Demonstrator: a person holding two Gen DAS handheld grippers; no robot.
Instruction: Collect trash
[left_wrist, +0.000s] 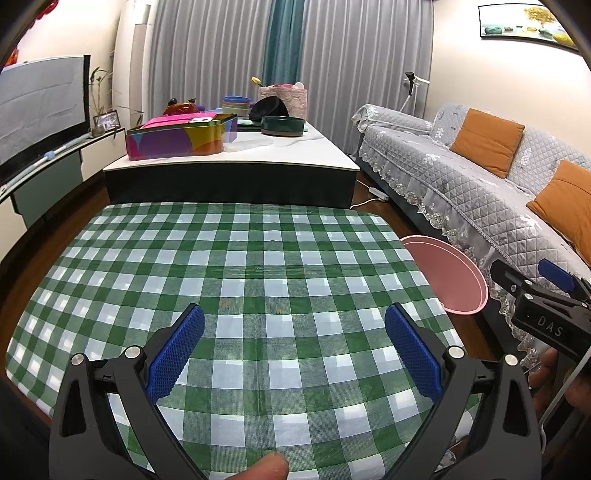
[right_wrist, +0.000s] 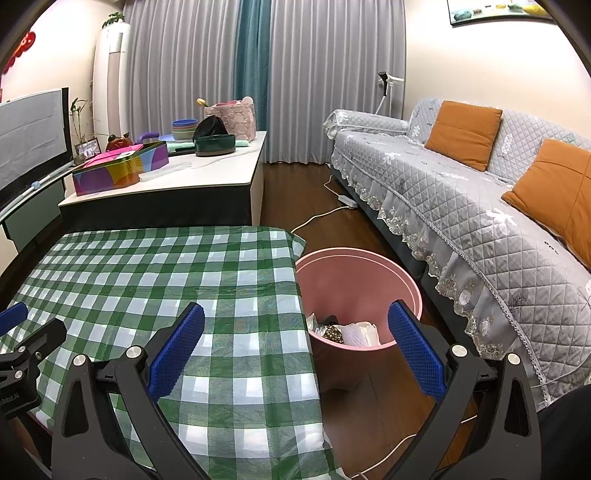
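Observation:
A pink bin (right_wrist: 354, 273) stands on the floor at the right edge of the table with the green checked cloth (right_wrist: 155, 266). Crumpled white and dark trash (right_wrist: 347, 332) lies at its bottom. My right gripper (right_wrist: 295, 328) is open and empty, above the table's right edge and the bin's near rim. My left gripper (left_wrist: 293, 328) is open and empty over the checked cloth (left_wrist: 240, 258). The bin's rim (left_wrist: 454, 273) shows at the right in the left wrist view, with the right gripper's body (left_wrist: 546, 317) beside it. No trash shows on the cloth.
A white-topped low table (right_wrist: 207, 173) stands behind, with a colourful tin (right_wrist: 118, 170), bowls and a pink basket. A grey sofa (right_wrist: 461, 199) with orange cushions runs along the right. A white cable and power strip (right_wrist: 347, 201) lie on the wooden floor.

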